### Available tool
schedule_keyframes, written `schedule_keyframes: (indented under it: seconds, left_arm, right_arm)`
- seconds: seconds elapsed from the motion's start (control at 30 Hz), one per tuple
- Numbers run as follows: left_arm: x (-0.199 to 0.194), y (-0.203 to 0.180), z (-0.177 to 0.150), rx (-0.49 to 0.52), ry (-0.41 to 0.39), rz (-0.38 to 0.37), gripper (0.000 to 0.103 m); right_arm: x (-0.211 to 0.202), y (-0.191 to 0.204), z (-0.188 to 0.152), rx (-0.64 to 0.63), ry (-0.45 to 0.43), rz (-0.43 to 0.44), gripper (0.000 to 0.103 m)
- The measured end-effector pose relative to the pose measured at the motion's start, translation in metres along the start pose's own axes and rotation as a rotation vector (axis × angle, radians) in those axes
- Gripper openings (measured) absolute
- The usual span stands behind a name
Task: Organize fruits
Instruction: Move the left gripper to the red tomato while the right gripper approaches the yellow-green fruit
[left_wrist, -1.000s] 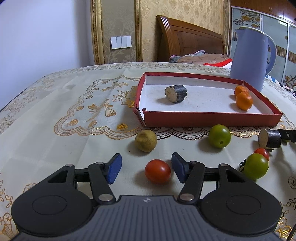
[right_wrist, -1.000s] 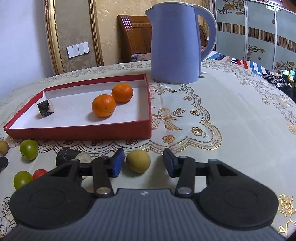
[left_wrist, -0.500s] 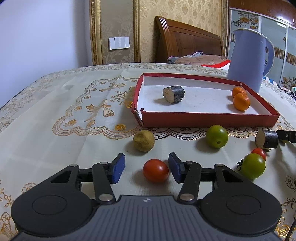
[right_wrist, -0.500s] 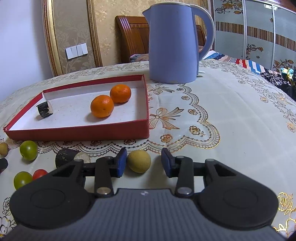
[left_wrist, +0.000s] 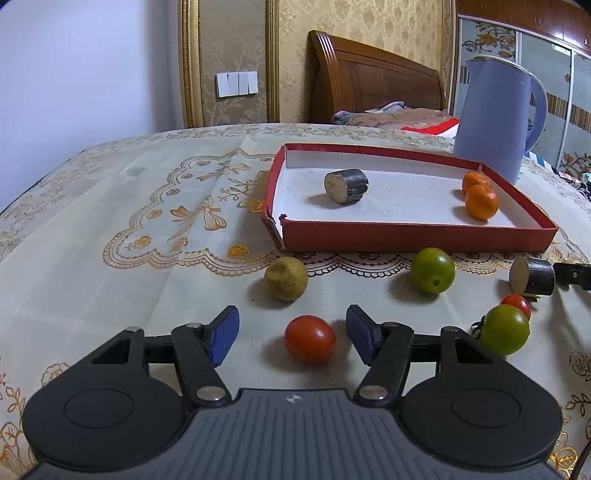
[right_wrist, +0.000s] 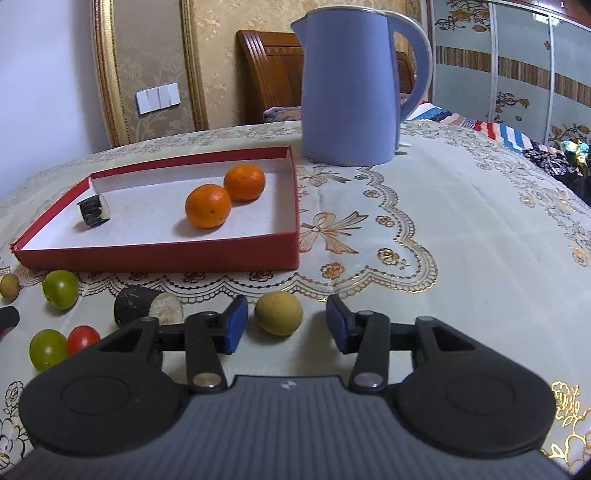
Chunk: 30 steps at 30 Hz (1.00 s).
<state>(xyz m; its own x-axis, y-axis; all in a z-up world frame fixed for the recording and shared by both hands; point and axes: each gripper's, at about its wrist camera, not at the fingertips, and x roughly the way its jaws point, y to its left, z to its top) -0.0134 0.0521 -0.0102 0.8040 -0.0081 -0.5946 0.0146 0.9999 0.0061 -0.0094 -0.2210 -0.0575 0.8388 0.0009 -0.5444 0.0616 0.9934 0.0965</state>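
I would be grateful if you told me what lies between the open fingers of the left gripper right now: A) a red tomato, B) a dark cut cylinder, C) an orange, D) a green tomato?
A: in the left wrist view the red tomato sits on the tablecloth between the blue pads of the left gripper, which is open and not touching it.

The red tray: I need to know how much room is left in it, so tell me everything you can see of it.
The red tray is a shallow rectangular box, apparently cardboard, red outside with a white floor. It lies flat on the patterned tablecloth, in front of the blue kettle. Inside are two oranges touching each other near one end and a dark-skinned cut piece near the other; the floor between is bare. One near corner looks torn. Neither gripper touches it.
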Motion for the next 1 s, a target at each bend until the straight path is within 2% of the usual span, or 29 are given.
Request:
schedule_keyframes:
  seconds: [0.07, 0.13, 0.17, 0.5, 0.8, 0.83, 0.87, 1.0]
  left_arm:
    - [-0.0001, 0.0008, 0.0000, -0.002, 0.000, -0.001, 0.063]
    - [-0.0001, 0.0006, 0.0000, -0.002, 0.000, -0.002, 0.063]
    - [-0.0001, 0.0004, 0.0000, -0.002, 0.000, -0.001, 0.063]
    - [0.0001, 0.0007, -0.0003, -0.001, 0.000, 0.000, 0.063]
    - [0.0005, -0.0014, -0.0002, 0.015, 0.003, 0.015, 0.063]
    - [0.0003, -0.0018, 0.0000, 0.018, 0.003, 0.018, 0.060]
    - [-0.0003, -0.0023, -0.0001, 0.023, -0.001, 0.015, 0.052]
    - [-0.0015, -0.0069, -0.0001, 0.051, -0.008, 0.015, 0.044]
  right_arm:
    - [0.0001, -0.0007, 0.0000, 0.002, -0.001, 0.000, 0.035]
    - [-0.0002, -0.0014, -0.0003, 0.002, -0.002, 0.007, 0.027]
    - [-0.0001, -0.0008, -0.0004, -0.001, -0.002, 0.002, 0.027]
    - [0.0008, 0.0075, -0.0008, -0.046, 0.000, -0.031, 0.027]
    - [0.0006, 0.0052, -0.0006, -0.030, -0.001, -0.019, 0.027]
    - [0.0005, 0.0043, -0.0006, -0.024, -0.002, -0.015, 0.027]
    - [0.0006, 0.0042, -0.0006, -0.022, -0.002, -0.013, 0.027]
    - [0.0004, 0.0041, -0.0007, -0.024, -0.005, -0.013, 0.027]
